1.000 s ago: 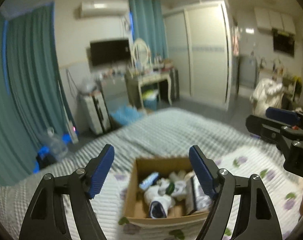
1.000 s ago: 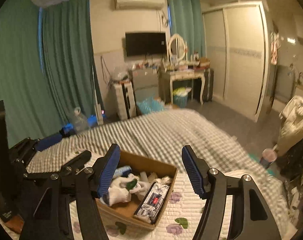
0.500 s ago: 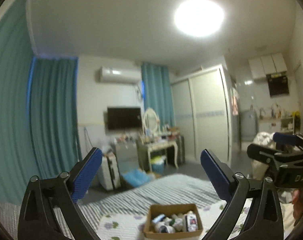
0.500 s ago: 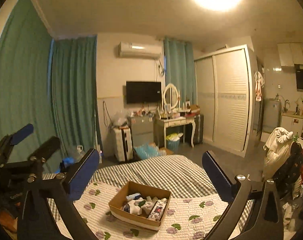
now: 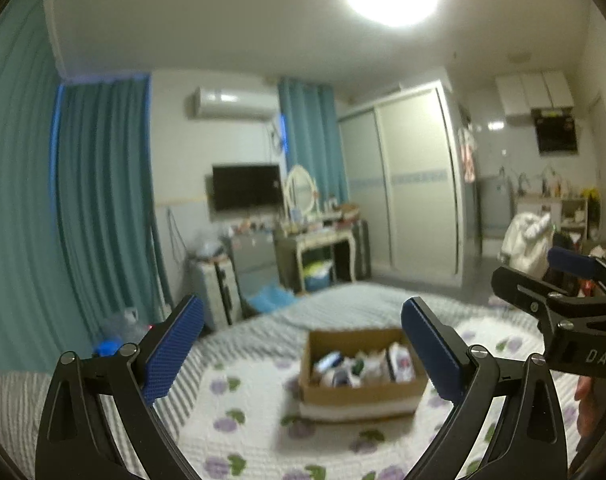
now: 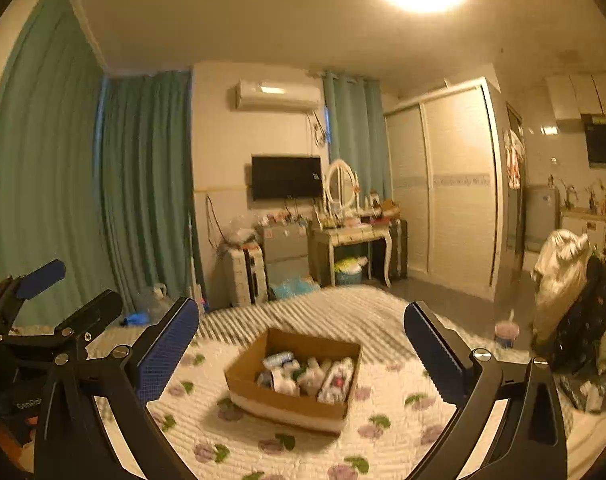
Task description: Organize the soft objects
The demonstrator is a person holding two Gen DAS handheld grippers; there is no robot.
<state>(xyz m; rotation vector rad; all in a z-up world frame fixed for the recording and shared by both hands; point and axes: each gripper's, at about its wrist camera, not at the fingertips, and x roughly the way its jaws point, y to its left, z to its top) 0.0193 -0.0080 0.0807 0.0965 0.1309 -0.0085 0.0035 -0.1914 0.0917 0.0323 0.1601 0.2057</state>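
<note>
The left gripper (image 5: 301, 340) is seen in the lower half of the left wrist view with its jaws spread wide; they have just been opening, and nothing is held or touched between the blue pads (image 5: 173, 350). The right gripper (image 6: 301, 344) is likewise spread wide in the lower half of the right wrist view, its jaws also just opened and nothing clamped. A cardboard box (image 5: 359, 394) is set on the bed (image 5: 247, 396), on a white quilt printed with purple flowers, and is framed low in the gap of each gripper, well apart from the fingers. The box is filled with small soft items (image 6: 307, 376), too blurred to be told apart. The right gripper is also caught at the right edge of the left wrist view, and the left gripper at the left edge of the right wrist view.
</note>
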